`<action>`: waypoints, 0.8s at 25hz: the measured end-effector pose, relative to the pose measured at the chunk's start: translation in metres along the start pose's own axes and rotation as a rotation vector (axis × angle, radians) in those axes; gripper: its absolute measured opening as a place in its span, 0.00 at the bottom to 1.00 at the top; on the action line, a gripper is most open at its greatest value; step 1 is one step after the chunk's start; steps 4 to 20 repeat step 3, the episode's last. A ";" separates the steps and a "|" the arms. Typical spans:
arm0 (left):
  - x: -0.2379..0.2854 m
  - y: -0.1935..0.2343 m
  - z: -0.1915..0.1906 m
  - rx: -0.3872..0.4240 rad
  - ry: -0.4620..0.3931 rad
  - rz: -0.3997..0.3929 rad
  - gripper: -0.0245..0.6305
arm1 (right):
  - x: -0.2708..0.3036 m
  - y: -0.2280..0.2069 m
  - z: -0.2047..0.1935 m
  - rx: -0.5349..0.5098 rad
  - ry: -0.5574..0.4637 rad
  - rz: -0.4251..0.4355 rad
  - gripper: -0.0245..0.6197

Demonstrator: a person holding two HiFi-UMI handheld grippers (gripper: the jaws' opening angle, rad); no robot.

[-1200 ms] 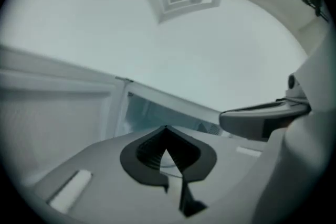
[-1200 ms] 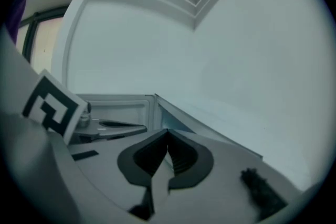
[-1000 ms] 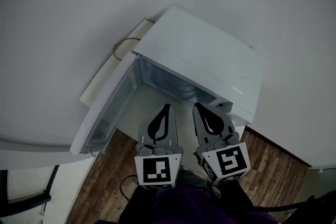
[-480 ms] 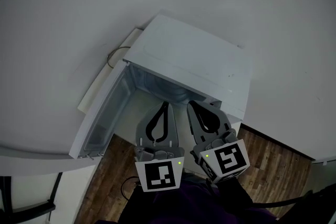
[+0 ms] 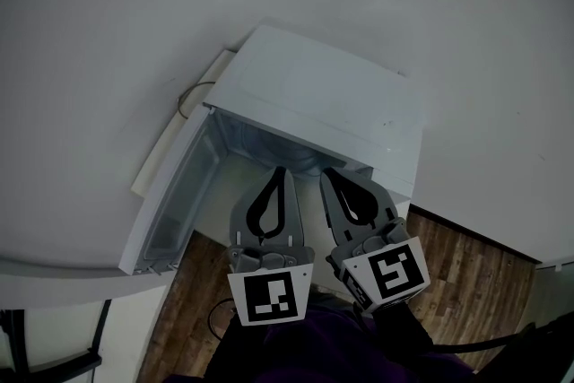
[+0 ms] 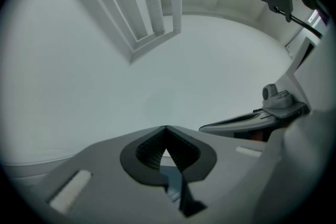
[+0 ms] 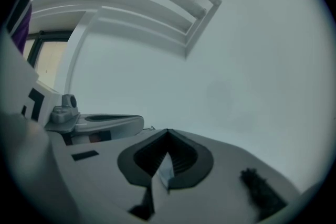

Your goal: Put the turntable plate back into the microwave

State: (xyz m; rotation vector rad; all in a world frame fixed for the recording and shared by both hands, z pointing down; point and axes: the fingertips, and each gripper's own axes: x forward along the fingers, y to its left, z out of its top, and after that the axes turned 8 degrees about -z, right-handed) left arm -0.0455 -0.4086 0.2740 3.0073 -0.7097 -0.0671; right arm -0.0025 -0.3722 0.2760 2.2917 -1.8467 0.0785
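My left tongs [image 5: 278,169] and right tongs [image 5: 326,172] are both pinched together at the microwave's [image 5: 323,99] mouth. The plate [image 5: 301,159] seems to lie straight ahead inside, midway between them.

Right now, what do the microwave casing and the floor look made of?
Microwave casing: probably white painted sheet metal with a matte finish; the panels are flat with crisp edges. Floor: wood or wood-look laminate; it shows brown grained planks with seams.

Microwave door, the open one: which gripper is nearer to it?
Left. The left gripper sits just right of the door in the head view, apart from it; the right gripper lies farther right, beyond the left one.
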 end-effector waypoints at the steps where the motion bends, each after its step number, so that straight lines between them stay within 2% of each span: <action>1: 0.000 0.000 0.000 -0.002 -0.003 0.000 0.04 | -0.001 0.000 0.000 -0.003 -0.001 -0.001 0.05; 20: -0.001 -0.001 0.001 -0.006 -0.006 0.000 0.04 | -0.002 0.000 0.001 -0.006 -0.007 -0.002 0.05</action>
